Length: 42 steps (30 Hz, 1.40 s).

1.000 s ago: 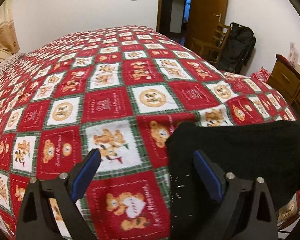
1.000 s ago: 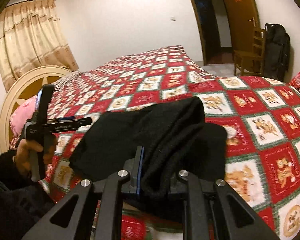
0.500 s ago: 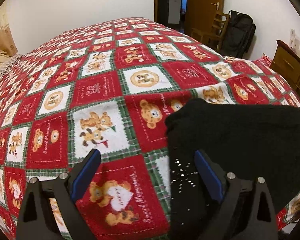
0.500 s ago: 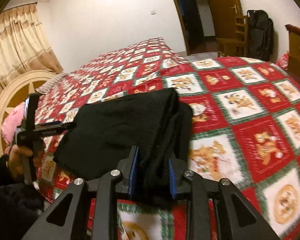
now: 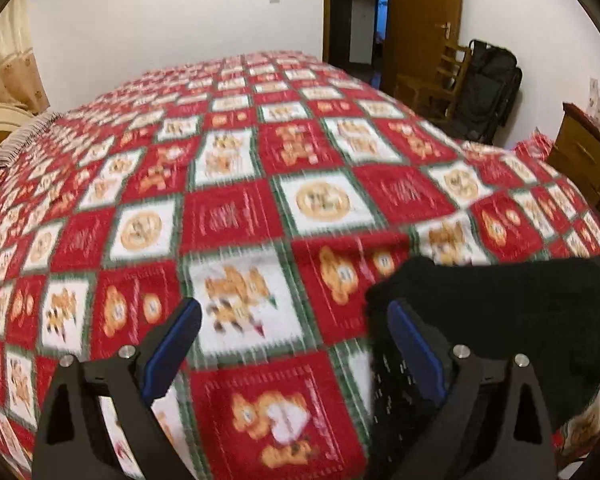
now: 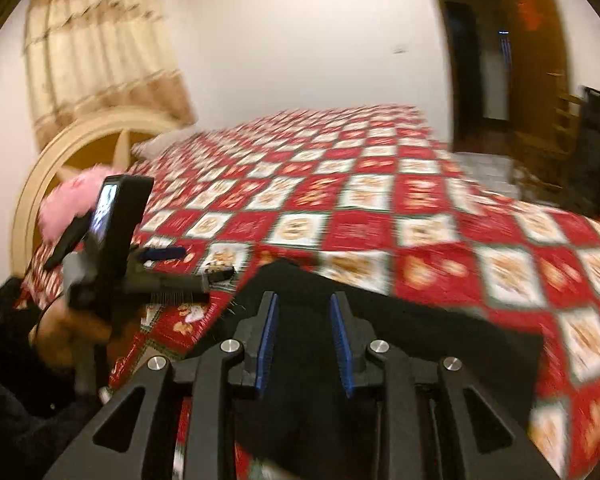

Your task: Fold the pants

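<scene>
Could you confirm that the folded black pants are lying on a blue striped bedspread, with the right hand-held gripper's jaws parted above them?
Not quite: the bedspread is a red, white and green check with bear pictures, not blue striped, as the right wrist view shows. The rest stands: the folded black pants lie on it, and the right hand-held gripper has its jaws parted above them, gripping nothing.

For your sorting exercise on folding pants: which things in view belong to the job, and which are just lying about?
Job:
- pants, black, on the bedspread
- right gripper, jaws apart over the pants
- left gripper, open beside them

Lying about:
- pink fluffy thing
- chair
- black bag
- dresser
- curtain
</scene>
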Each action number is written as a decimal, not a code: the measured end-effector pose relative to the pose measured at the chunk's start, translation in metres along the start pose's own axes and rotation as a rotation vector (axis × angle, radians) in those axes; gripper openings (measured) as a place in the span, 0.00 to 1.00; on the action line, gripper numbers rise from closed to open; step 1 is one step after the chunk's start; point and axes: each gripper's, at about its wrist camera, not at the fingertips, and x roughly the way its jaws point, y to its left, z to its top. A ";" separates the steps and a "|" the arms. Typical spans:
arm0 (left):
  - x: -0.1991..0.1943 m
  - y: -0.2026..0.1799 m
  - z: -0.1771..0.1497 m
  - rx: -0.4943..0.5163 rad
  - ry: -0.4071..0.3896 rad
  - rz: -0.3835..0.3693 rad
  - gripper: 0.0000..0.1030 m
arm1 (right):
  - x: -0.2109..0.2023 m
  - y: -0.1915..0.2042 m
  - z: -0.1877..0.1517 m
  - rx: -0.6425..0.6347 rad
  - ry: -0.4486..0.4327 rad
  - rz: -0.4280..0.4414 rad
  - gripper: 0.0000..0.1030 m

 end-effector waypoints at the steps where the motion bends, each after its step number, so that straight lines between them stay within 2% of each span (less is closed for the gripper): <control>1: 0.001 -0.003 -0.007 -0.002 0.015 -0.009 0.93 | 0.014 0.001 0.006 0.011 0.018 0.035 0.27; 3: 0.003 -0.008 -0.021 0.011 0.047 -0.020 0.93 | 0.055 0.005 0.020 0.024 0.076 0.114 0.27; 5: 0.007 -0.011 -0.035 0.006 0.076 -0.003 0.93 | 0.085 0.018 0.024 -0.045 0.135 0.114 0.27; 7: 0.008 -0.011 -0.046 -0.009 0.083 -0.007 0.94 | 0.119 0.031 0.024 -0.124 0.201 0.083 0.27; 9: 0.007 -0.011 -0.047 -0.007 0.071 0.002 0.94 | 0.153 0.038 0.021 -0.191 0.293 -0.002 0.27; 11: 0.008 -0.014 -0.046 0.008 0.070 0.026 0.94 | 0.168 0.040 0.022 -0.208 0.323 -0.023 0.27; 14: 0.005 -0.021 -0.047 0.046 0.046 0.074 0.95 | 0.183 0.034 0.026 -0.168 0.359 -0.028 0.27; 16: 0.003 -0.026 -0.047 0.075 0.034 0.105 0.94 | 0.188 0.031 0.027 -0.160 0.353 -0.022 0.27; 19: 0.003 -0.026 -0.047 0.081 0.035 0.113 0.94 | 0.190 0.025 0.031 -0.116 0.338 -0.015 0.27; 21: 0.003 -0.024 -0.045 0.071 0.045 0.102 0.94 | 0.179 0.017 0.037 -0.066 0.274 -0.048 0.27; 25: 0.003 -0.022 -0.041 0.073 0.058 0.087 0.94 | 0.112 -0.017 0.050 0.131 0.083 -0.033 0.28; 27: 0.002 -0.022 -0.035 0.083 0.063 0.076 0.94 | 0.076 -0.029 0.047 0.161 0.043 -0.047 0.29; 30: -0.006 -0.019 -0.017 0.092 0.009 0.035 0.94 | 0.011 -0.045 0.023 0.187 -0.012 -0.113 0.29; 34: -0.006 -0.025 0.006 0.078 -0.042 0.012 0.94 | -0.052 -0.059 -0.016 0.174 -0.034 -0.262 0.29; 37: 0.003 -0.043 0.015 0.125 -0.067 0.018 0.94 | -0.082 -0.070 -0.045 0.211 -0.023 -0.337 0.29; 39: 0.008 -0.053 0.016 0.142 -0.078 0.019 0.94 | -0.094 -0.073 -0.058 0.223 -0.024 -0.340 0.29; 42: 0.018 -0.062 0.013 0.146 -0.064 0.033 0.94 | -0.091 -0.069 -0.073 0.193 0.020 -0.334 0.29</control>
